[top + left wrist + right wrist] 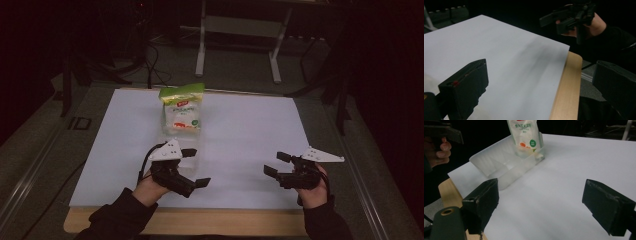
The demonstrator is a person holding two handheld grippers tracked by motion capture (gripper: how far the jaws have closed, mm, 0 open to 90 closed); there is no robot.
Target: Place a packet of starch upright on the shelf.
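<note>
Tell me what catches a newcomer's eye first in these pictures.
The green-topped pouch stands out first, upright in the far end of a clear plastic bin on the white sheet. Nearer the table's front edge, the left gripper and right gripper hover open and empty.

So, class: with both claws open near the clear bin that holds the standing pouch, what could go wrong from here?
1. The pouch stands upright at the far end of the clear plastic bin; a nudge might tip it.
2. The bin looks light, so the left claw beside it could push it across the white sheet.
3. The right claw sits well away from the bin and cannot steady it.
</note>
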